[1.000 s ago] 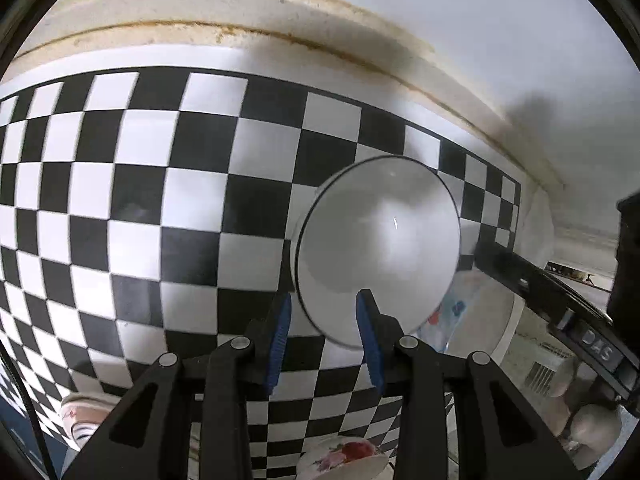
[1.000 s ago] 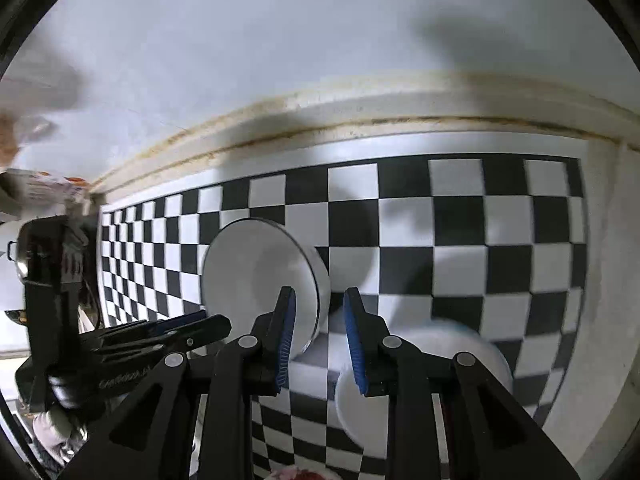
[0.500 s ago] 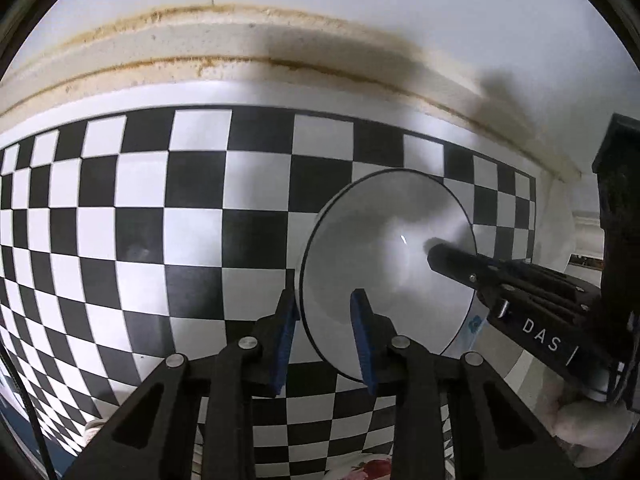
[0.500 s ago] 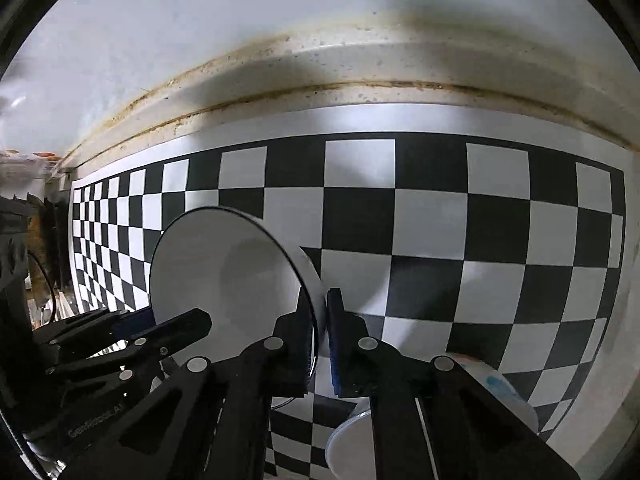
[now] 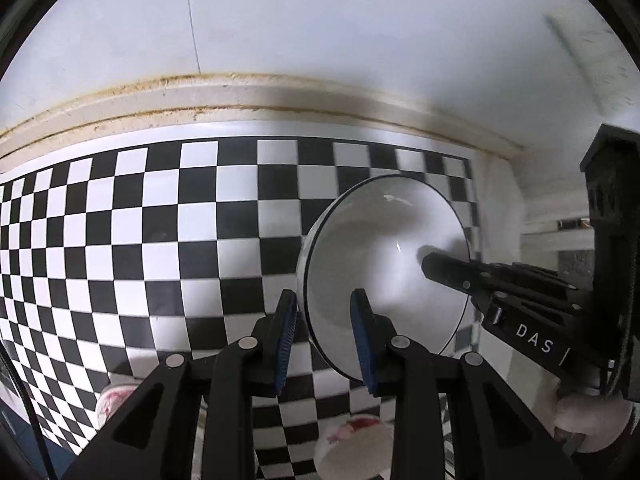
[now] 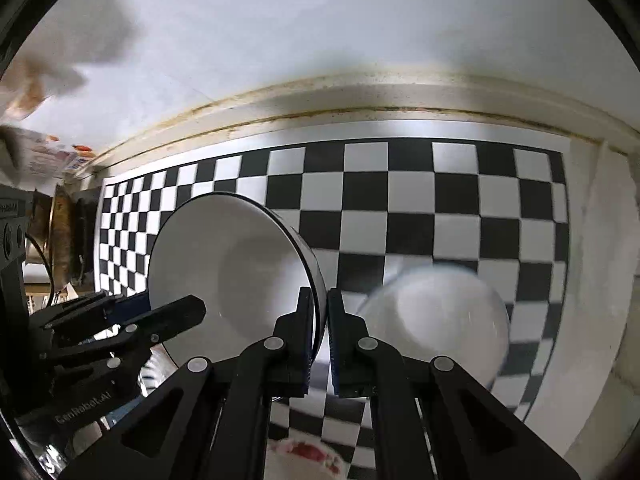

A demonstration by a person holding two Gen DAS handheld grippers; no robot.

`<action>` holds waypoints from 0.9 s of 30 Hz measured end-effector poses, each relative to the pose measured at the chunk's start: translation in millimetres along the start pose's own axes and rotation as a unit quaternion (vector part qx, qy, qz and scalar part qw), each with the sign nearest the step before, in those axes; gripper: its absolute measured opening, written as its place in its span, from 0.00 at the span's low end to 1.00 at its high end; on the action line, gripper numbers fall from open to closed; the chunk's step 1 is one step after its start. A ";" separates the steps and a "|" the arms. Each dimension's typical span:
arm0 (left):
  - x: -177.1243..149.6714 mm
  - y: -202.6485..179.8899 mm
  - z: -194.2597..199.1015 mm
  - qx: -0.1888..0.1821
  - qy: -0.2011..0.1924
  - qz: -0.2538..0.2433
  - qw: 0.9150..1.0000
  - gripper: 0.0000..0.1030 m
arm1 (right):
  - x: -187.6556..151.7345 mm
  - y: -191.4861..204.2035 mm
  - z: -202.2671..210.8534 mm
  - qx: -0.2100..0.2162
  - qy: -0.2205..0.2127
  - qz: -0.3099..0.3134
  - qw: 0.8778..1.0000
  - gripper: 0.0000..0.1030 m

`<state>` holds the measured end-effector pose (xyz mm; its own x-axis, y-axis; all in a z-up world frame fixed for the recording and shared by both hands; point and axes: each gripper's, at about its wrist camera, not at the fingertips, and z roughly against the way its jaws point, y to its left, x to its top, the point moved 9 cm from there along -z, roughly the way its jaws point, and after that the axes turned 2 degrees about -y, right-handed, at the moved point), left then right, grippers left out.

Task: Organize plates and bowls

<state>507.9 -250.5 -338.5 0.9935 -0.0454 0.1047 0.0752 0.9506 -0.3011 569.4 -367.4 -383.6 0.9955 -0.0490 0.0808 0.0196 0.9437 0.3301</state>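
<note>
A white bowl with a thin dark rim (image 5: 384, 256) is held up on edge above the checkered mat (image 5: 140, 240). My right gripper (image 6: 319, 320) is shut on the bowl (image 6: 228, 268), its blue pads pinching the rim. My left gripper (image 5: 322, 326) is open, its jaws straddling the bowl's near rim with a gap on both sides. The right gripper's black fingers (image 5: 460, 272) reach in across the bowl in the left wrist view. The left gripper's fingers (image 6: 160, 320) show at the lower left in the right wrist view.
A second white bowl (image 6: 436, 320), blurred, lies on the mat (image 6: 440, 200) to the right. Floral red-and-white dishes sit near the bottom (image 5: 352, 444) (image 5: 112, 398) (image 6: 308, 456). A stained wall ledge (image 5: 240, 96) borders the mat at the back. Clutter stands at far left (image 6: 52, 216).
The right gripper closed on the bowl's rim and lifted it off the mat. The left gripper's jaws widened around the near rim. Both views pulled back and up from the mat.
</note>
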 end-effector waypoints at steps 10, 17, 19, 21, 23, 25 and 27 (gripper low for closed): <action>-59.4 -29.5 42.8 -0.016 -0.017 -0.048 0.999 0.24 | -79.9 17.1 68.1 0.004 -0.048 -0.011 0.999 0.08; -124.9 -36.9 41.7 -0.026 0.003 -0.062 0.998 0.24 | -159.2 15.3 76.6 0.001 -0.048 -0.028 0.998 0.08; -146.2 -35.0 30.2 -0.027 0.020 -0.061 0.998 0.24 | -181.8 12.0 67.2 -0.002 -0.038 -0.038 0.999 0.08; -161.1 -33.4 18.8 -0.027 0.037 -0.059 0.997 0.24 | -201.4 8.1 56.6 -0.009 -0.029 -0.044 0.999 0.08; -175.8 -32.1 6.0 -0.022 0.054 -0.061 0.996 0.24 | -216.3 4.7 45.3 -0.015 -0.021 -0.052 0.998 0.09; -185.5 -31.8 -2.8 -0.018 0.064 -0.064 0.996 0.24 | -231.4 1.2 34.9 -0.020 -0.012 -0.056 0.998 0.09; -195.7 -31.6 -12.8 -0.012 0.075 -0.067 0.995 0.24 | -242.8 -2.0 24.7 -0.025 -0.003 -0.060 0.998 0.09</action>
<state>312.2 -275.6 -361.6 0.9757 -0.2189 0.0030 0.2085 0.9251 -0.3172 325.3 -365.5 -380.6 0.9851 -0.1643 0.0501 0.1430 0.9460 0.2909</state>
